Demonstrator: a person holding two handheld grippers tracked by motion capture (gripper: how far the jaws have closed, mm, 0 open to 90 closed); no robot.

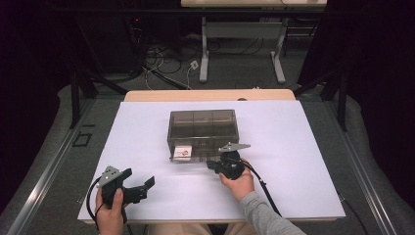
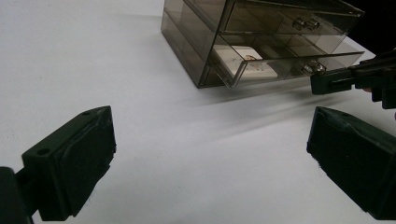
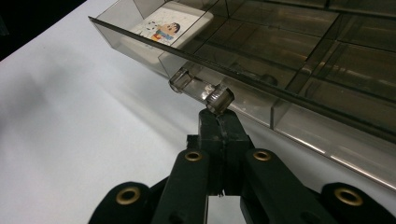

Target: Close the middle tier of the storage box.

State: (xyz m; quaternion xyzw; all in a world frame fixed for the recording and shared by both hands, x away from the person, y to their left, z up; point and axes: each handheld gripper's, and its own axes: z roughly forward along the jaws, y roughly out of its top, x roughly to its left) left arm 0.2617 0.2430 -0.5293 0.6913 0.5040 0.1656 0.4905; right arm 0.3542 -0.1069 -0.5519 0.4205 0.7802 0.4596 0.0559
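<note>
Item 1: smoked clear drawer box (image 1: 203, 128), standing near the middle of the white counter (image 1: 293, 147), front toward me. Two drawer levels show in the left tool view.

Item 2: lower drawer (image 3: 261, 100), drawn partly out of the box. Its clear knob (image 3: 201, 89) sits on the front wall.

Item 3: white card with a cartoon picture (image 3: 163, 28), lying flat in the end compartment of that lower drawer; in the high view it lies at the drawer's left end (image 1: 183, 152).

Item 4: my right tool (image 1: 213, 165), at the front of the drawer. Its jaws are clenched together, tips touching the knob from below in the right tool view; whether they pinch it, I cannot tell.

Item 5: my left tool (image 1: 139, 183), held over the counter's near left part, well apart from the box. Jaws released wide, nothing between them.
</note>
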